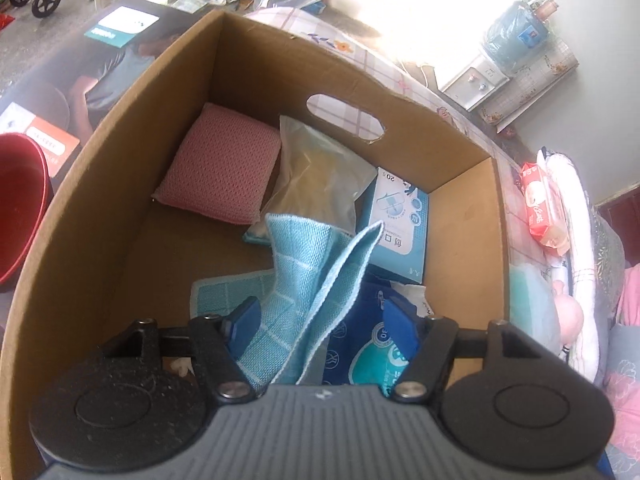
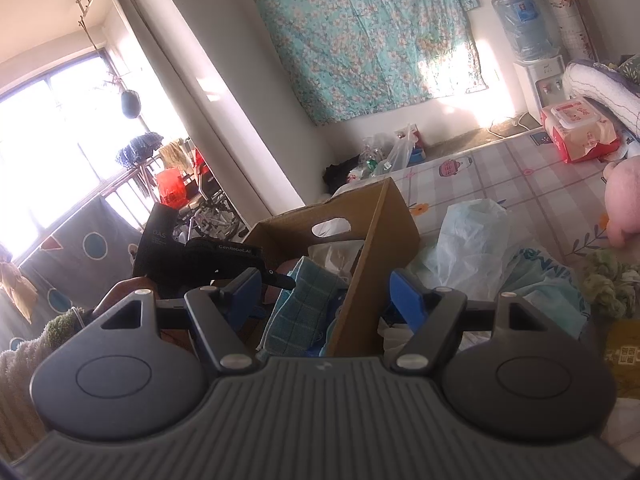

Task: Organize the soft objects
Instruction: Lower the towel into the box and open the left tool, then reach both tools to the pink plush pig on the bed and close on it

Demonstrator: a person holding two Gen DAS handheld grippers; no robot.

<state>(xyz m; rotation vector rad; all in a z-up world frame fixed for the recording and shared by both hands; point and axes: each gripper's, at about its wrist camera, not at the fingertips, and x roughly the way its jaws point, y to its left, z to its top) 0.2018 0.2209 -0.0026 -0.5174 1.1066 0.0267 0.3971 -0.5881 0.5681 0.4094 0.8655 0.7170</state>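
Left gripper [image 1: 320, 322]: I am hanging it over the cardboard box [image 1: 120, 216], pointing steeply down. The jaws are standing apart with the light blue cloth [image 1: 316, 276] rising between them; one fold is lying against the left pad, but I cannot tell whether the pads are pinching it.

Cloth: it is standing crumpled at the near end of the box, draped over a dark blue printed pack [image 1: 360, 344].

Other contents: a pink pad [image 1: 220, 168] is sitting in the far left corner, a clear bag [image 1: 316, 176] beside it, a small blue-and-white carton [image 1: 396, 220] to the right.

Right gripper [image 2: 324, 292]: I am holding it released and empty, straddling the near right corner of the box from outside.

Risk: if I lift the left tool now, that fold may be catching on the pad and dragging the cloth back out.

Risk: the right tool is sitting close to the box wall, so a nudge could be shoving the box.

Open room: bare box floor is lying on the near left; the walls are hemming in every side.
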